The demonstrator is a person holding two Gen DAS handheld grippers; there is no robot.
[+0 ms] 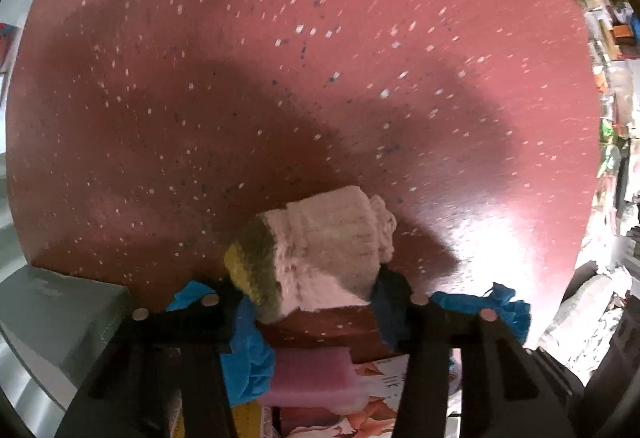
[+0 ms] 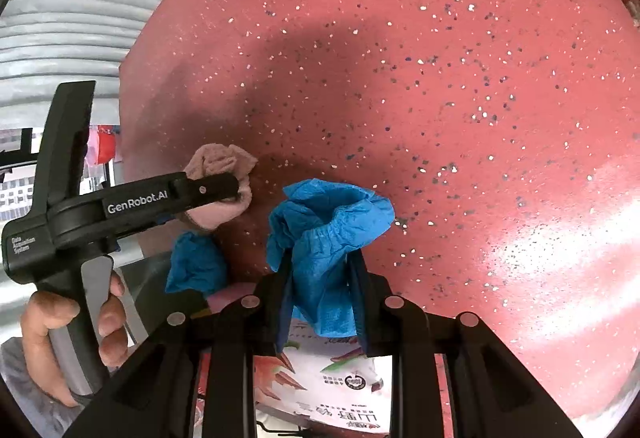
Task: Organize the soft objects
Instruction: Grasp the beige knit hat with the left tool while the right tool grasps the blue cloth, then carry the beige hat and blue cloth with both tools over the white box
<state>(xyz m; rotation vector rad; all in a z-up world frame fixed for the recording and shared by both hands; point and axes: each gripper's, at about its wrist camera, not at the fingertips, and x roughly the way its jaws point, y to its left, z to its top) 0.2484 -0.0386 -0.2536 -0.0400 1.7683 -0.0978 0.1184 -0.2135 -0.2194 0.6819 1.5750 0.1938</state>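
Note:
My left gripper point(image 1: 308, 298) is shut on a rolled pale pink knitted sock with a yellow-green end point(image 1: 320, 254), held above the red speckled floor point(image 1: 280, 57). It also shows in the right wrist view point(image 2: 224, 193), where the left gripper point(image 2: 236, 189) clamps it. My right gripper point(image 2: 320, 274) is shut on a crumpled blue cloth point(image 2: 328, 230). Blue fabric wraps the left gripper's fingers point(image 1: 248, 346); another blue bit point(image 2: 196, 266) hangs below the left gripper.
A pink foam pad point(image 1: 312, 378) and a printed bag with red and white artwork point(image 2: 328, 390) lie below the grippers. A grey box point(image 1: 52, 310) sits at lower left. Cluttered shelves point(image 1: 616, 77) line the right edge. A corrugated grey shutter point(image 2: 68, 37) stands at left.

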